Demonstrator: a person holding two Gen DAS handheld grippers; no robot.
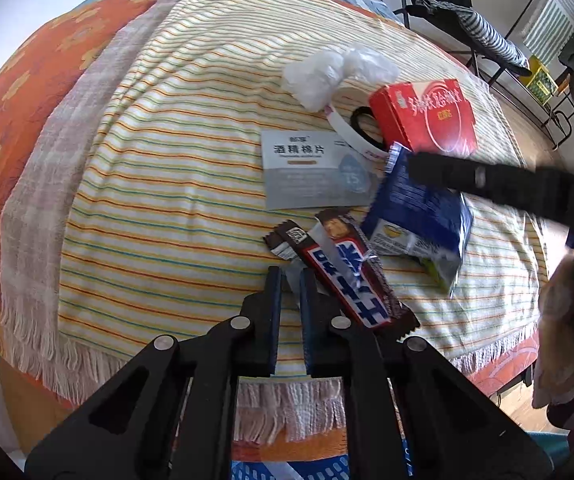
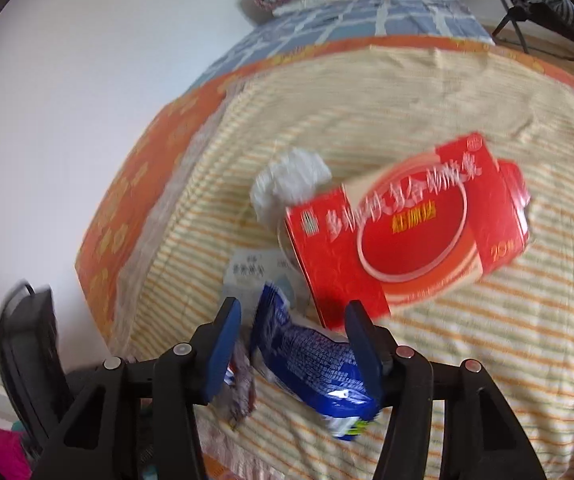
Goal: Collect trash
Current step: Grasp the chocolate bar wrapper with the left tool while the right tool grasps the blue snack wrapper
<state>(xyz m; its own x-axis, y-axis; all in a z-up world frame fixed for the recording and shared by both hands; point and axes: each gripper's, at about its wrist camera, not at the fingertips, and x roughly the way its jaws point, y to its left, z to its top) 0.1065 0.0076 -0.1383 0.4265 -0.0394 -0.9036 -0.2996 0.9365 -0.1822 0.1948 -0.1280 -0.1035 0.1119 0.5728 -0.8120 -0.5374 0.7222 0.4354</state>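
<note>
Trash lies on a striped blanket [image 1: 175,184] on a bed. My left gripper [image 1: 290,276] is nearly shut, its jaws a narrow gap apart around a bit of clear plastic, with a brown candy bar wrapper [image 1: 351,276] lying against its right finger. My right gripper [image 2: 293,312] is open, its jaws on either side of a blue snack packet [image 2: 319,360], which also shows in the left wrist view [image 1: 419,216] under the right gripper's black finger [image 1: 487,178]. A red medicine box [image 1: 427,116] [image 2: 403,232], a grey alcohol-pad packet [image 1: 311,168] and crumpled white plastic [image 1: 327,72] [image 2: 287,184] lie beyond.
A white band with a black loop [image 1: 361,128] lies beside the red box. An orange flowered sheet [image 1: 15,120] and a blue checked cover [image 2: 351,16] lie under the blanket. A black wire rack [image 1: 527,80] and a chair stand at the right. A white wall [image 2: 87,80] is left of the bed.
</note>
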